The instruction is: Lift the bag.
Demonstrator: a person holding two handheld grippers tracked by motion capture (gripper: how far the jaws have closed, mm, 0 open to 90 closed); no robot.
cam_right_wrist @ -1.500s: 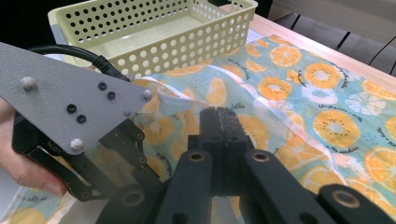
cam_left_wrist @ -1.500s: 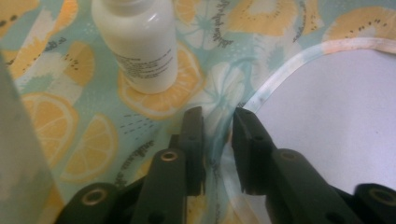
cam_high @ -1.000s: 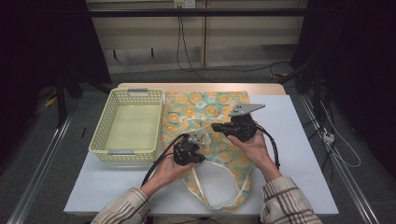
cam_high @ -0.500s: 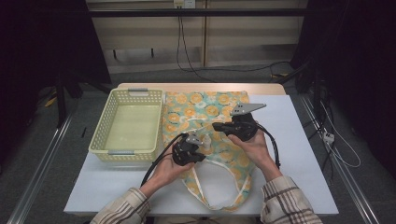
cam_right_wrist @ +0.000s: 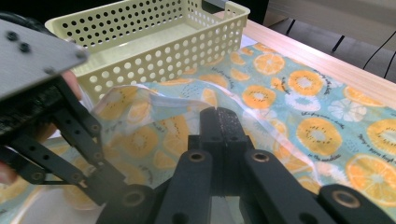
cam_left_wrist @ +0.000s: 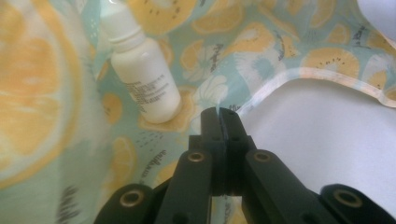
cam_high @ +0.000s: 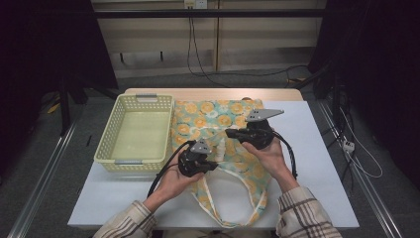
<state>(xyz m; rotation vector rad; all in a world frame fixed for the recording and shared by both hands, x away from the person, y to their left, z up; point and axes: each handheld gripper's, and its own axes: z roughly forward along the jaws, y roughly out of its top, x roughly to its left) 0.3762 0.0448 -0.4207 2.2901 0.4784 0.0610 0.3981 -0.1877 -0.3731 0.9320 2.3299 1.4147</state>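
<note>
A tote bag printed with orange and kiwi slices lies flat on the white table, handles toward me. My left gripper is shut on the bag's white-trimmed rim near its mouth. My right gripper is shut on the upper layer of fabric, which tents up from the jaws. A small white bottle lies on the printed cloth just beyond the left jaws, cap pointing away. In the right gripper view the left gripper stands close at the left, with a hand behind it.
A pale yellow perforated basket stands left of the bag, its near wall close to the lifted fabric. The bag's handles loop toward the table's front edge. Bare white tabletop lies to the right.
My left gripper has risen slightly with the bag's rim in it. The right gripper has stayed where it was.
</note>
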